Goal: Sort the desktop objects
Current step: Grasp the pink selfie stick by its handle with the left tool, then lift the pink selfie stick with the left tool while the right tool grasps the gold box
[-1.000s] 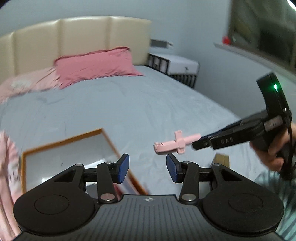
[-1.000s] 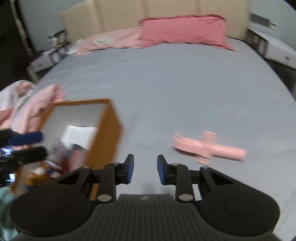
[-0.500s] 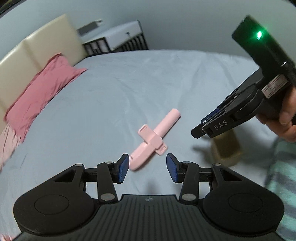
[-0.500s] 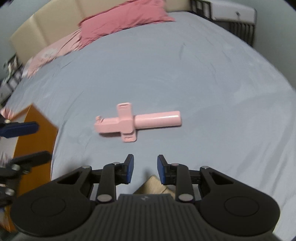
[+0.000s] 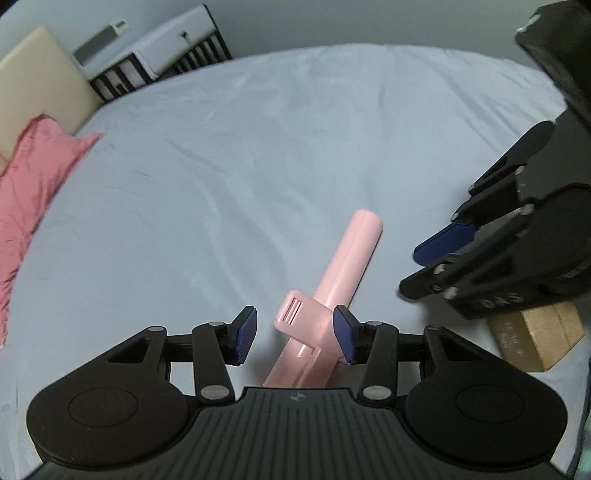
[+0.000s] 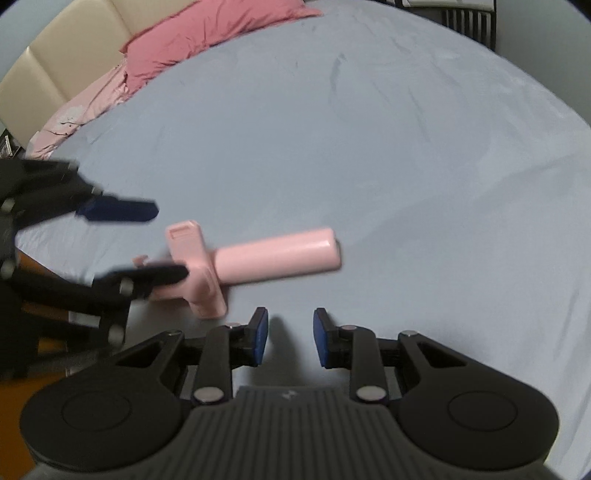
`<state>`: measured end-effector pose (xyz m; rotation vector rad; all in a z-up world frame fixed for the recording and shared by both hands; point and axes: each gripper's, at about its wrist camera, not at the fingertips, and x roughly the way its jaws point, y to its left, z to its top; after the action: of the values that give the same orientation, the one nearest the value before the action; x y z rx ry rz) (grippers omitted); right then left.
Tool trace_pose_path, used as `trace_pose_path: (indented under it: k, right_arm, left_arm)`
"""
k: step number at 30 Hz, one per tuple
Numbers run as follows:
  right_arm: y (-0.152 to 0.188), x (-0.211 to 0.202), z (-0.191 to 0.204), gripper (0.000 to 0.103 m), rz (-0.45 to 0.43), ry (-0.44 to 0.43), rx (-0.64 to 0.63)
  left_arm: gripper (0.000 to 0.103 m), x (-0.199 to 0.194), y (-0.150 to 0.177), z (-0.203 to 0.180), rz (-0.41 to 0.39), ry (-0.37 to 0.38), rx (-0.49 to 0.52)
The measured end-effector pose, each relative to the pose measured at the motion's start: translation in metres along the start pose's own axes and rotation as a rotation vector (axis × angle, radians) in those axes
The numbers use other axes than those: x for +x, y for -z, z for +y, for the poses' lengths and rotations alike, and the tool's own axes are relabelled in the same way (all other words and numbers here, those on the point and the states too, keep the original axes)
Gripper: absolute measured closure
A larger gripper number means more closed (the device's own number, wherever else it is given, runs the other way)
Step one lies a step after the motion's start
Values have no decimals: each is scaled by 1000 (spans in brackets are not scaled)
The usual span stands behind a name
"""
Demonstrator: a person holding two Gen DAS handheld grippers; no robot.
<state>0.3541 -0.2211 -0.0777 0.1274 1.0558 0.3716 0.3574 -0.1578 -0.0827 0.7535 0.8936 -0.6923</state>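
A pink stick-shaped gadget with a cross clip (image 5: pixel 343 280) lies on the grey bed sheet (image 5: pixel 258 147). My left gripper (image 5: pixel 295 334) is open, its blue pads on either side of the clip end, which sits between the jaws. In the right wrist view the gadget (image 6: pixel 258 258) lies crosswise, with the left gripper (image 6: pixel 147 243) straddling its left end. My right gripper (image 6: pixel 290 341) is open and empty just in front of the gadget's handle; it also shows in the left wrist view (image 5: pixel 436 266).
A small tan box (image 5: pixel 539 332) lies on the sheet under the right gripper. A pink pillow (image 6: pixel 207 29) and a cream headboard (image 6: pixel 55 55) are at the far end. An orange-edged box (image 6: pixel 44 350) sits at the lower left of the right wrist view.
My left gripper has moved forward over the pink gadget, so the clip end now sits between its open jaws. The right gripper has come closer to the gadget's handle.
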Motion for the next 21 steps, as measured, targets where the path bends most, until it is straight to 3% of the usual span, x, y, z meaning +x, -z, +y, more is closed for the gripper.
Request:
trace_pose_path:
  k: [6,10,12,17,21]
  right_arm:
    - [2,2,0,73,3,-18,7]
    - [7,0,-2,73,5,-29,15]
    - [9,-2,-6,73,8,-30,28]
    - [15,-12,-18,73,4,-31,84]
    - [20,-16,-24,72,9,-33,133]
  left_arm:
    - [52,13,-7,1,39,80,33]
    - [62,9,-8,-2,38,63,7]
    - [76,4,-8,-4,40,49,-15]
    - [85,-9,-4,-22,74,-4,-18]
    - [91,-22,-5,-31,62,-22,-88]
